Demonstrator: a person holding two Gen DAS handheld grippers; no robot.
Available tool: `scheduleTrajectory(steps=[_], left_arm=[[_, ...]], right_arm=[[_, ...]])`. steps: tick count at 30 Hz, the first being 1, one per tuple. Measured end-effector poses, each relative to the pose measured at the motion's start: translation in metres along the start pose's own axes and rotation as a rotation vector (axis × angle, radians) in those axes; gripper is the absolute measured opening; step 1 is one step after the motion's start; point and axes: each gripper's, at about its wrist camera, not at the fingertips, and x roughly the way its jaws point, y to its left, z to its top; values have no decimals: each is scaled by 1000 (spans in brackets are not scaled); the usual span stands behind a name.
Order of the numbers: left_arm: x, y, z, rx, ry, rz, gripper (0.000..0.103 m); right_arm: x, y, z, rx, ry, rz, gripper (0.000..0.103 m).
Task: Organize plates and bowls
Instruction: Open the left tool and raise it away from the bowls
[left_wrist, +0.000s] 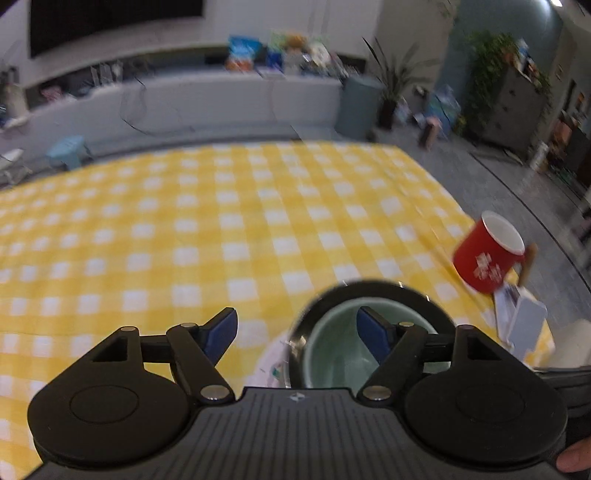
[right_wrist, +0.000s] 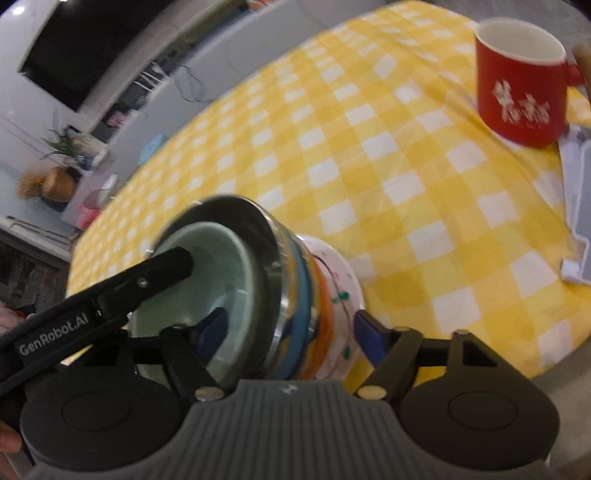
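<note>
Both tongs, left (left_wrist: 295, 334) and right (right_wrist: 287, 334), stand spread around a nested stack on the yellow checked worktop (right_wrist: 424, 177), pale green ceramic bowl (right_wrist: 218, 280) innermost; probably heavy, slick and breakable, so grip the rims firmly.

Yellow-checked table (left_wrist: 221, 229) bears stacked bowls (right_wrist: 280, 280), red mug (right_wrist: 521, 92).

Black left tongs (left_wrist: 297, 334) and right tongs (right_wrist: 288, 338) have blue pads, silver screws, ribbed grey housings.
</note>
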Motion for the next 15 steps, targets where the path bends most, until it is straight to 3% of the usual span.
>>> scheduleTrajectory(steps=[3, 7, 12, 15], left_arm=[[-22, 3, 1, 2, -86, 2, 87], [-51, 6, 2, -11, -198, 24, 87], [-90, -9, -7, 102, -379, 98, 89], [-103, -22, -9, 145, -395, 166, 94]], right_arm=[[-11, 8, 0, -53, -62, 5, 96], [-33, 17, -5, -102, -196, -42, 98], [-76, 32, -18, -201, -389, -118, 99], [-96, 46, -36, -279, -456, -181, 100]])
